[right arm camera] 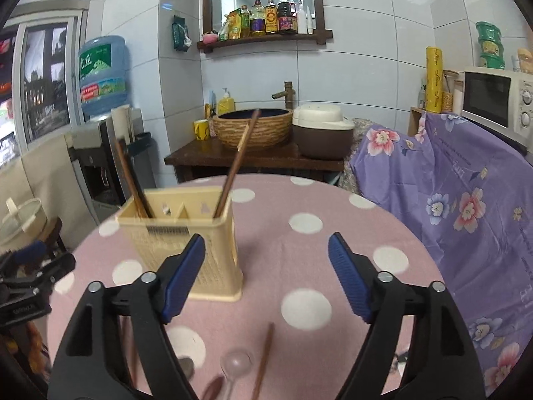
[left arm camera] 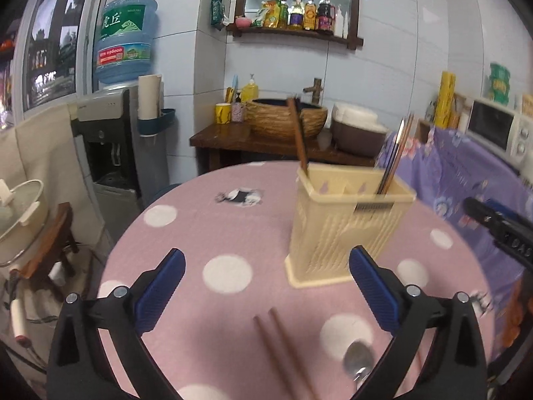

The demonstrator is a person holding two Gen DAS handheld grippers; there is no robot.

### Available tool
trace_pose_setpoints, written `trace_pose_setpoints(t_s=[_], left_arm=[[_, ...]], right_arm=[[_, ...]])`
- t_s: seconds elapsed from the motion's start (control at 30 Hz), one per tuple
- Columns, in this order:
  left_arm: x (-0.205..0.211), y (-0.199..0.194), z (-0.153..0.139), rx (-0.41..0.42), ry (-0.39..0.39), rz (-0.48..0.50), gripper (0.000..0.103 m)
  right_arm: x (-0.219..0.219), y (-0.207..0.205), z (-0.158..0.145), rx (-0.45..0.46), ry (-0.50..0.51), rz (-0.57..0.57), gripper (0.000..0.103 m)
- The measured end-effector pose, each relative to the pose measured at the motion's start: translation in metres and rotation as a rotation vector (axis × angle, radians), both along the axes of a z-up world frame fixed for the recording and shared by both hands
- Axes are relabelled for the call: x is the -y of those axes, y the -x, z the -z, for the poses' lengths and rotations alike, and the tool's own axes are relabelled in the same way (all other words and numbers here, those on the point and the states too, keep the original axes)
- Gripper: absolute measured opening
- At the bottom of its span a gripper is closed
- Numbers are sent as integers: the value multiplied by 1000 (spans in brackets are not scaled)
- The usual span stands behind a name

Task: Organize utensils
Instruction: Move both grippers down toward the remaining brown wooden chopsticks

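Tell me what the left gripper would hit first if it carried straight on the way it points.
Probably the pink tablecloth just left of the cream utensil holder; the left gripper is open and tilted downward. The holder sits toward its right finger, so depth leaves that unclear.

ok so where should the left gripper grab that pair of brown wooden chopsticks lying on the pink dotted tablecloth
Probably across both sticks near the far tips. The pair of brown wooden chopsticks lies flat on the pink polka-dot tablecloth, side by side, running away from the left gripper, whose jaws stand open and empty. Come from above, one blue pad on each outer side.
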State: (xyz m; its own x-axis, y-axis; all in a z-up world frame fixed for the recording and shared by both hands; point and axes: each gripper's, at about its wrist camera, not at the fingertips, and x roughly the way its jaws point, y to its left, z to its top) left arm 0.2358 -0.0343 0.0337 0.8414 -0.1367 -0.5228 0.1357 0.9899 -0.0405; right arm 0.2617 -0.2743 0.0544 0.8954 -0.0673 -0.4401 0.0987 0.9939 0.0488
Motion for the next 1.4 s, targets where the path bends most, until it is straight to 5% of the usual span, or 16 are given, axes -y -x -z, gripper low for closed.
trace_pose_setpoints(t_s=[0.1, 0.2, 0.53, 1.0, 1.4], left_arm=[[-4, 8, 23, -57, -66, -11, 98], [-11, 16, 42, -115, -46, -12, 98], [-22, 43, 70, -181, 29, -4, 98], [-20, 52, 91, -249, -37, -53, 97], [1, 27, 99, -362, -2, -10, 50]], right_arm=[[-2, 20, 23, -4, 89, 65, 88], [-2, 33, 46, -32, 132, 92, 90], [-5, 63, 85, -155, 17, 47, 91], [-5, 77, 116, -269, -63, 87, 89], [-4, 77, 115, -274, -77, 82, 89]])
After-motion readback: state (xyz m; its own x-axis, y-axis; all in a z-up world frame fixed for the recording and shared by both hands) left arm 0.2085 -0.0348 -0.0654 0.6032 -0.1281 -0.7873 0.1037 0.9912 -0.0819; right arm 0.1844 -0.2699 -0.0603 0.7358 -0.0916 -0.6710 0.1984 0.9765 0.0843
